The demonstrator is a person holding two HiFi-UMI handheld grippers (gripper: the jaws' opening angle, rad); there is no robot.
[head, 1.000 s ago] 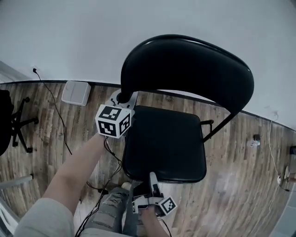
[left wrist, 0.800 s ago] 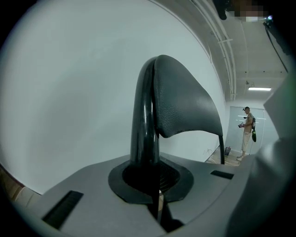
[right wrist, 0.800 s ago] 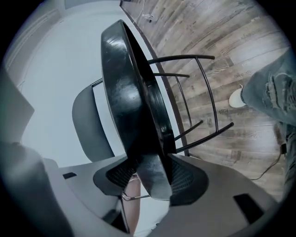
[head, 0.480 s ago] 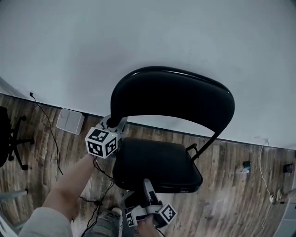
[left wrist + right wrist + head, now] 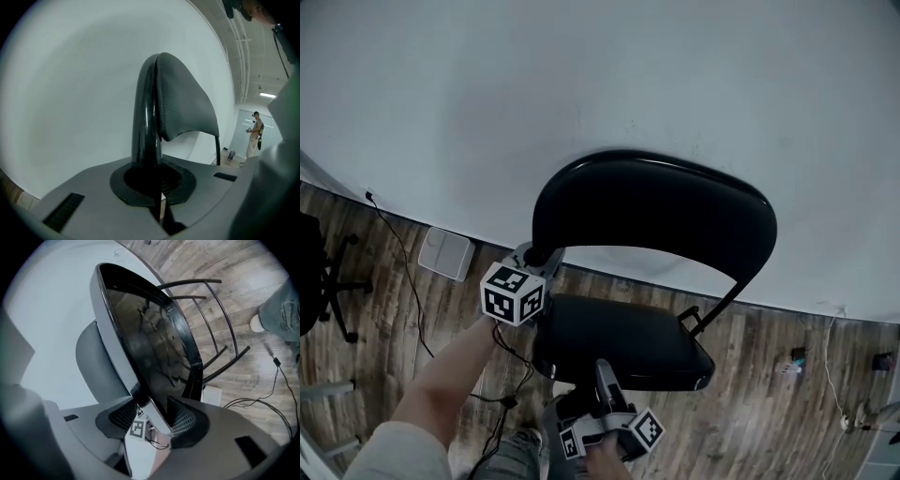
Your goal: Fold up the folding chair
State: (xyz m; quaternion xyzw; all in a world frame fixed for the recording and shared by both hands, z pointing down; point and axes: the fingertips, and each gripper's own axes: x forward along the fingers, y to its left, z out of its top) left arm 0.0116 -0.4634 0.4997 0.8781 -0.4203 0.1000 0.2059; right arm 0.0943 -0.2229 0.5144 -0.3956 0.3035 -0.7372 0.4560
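A black folding chair stands by the white wall, its backrest (image 5: 656,202) above its seat (image 5: 619,342). My left gripper (image 5: 534,253) is shut on the left upright tube of the chair's back frame (image 5: 146,126), just under the backrest; that tube runs up from between the jaws of the left gripper (image 5: 157,180). My right gripper (image 5: 602,375) is at the front edge of the seat (image 5: 145,348). The seat's rim lies between the closing jaws of the right gripper (image 5: 157,416), and both pads touch it. The seat is tilted, front edge raised. The chair legs (image 5: 211,319) show beyond it.
On the wooden floor at the wall stands a white box (image 5: 445,253), and a black cable (image 5: 398,253) trails past it. An office chair base (image 5: 323,281) is at the far left. Small items (image 5: 797,358) lie on the right. Another person (image 5: 255,133) stands far off.
The right gripper has risen with the seat's front edge, so the seat looks flatter and more tilted. The left gripper has shifted with the back frame. The head view has tipped up towards the wall.
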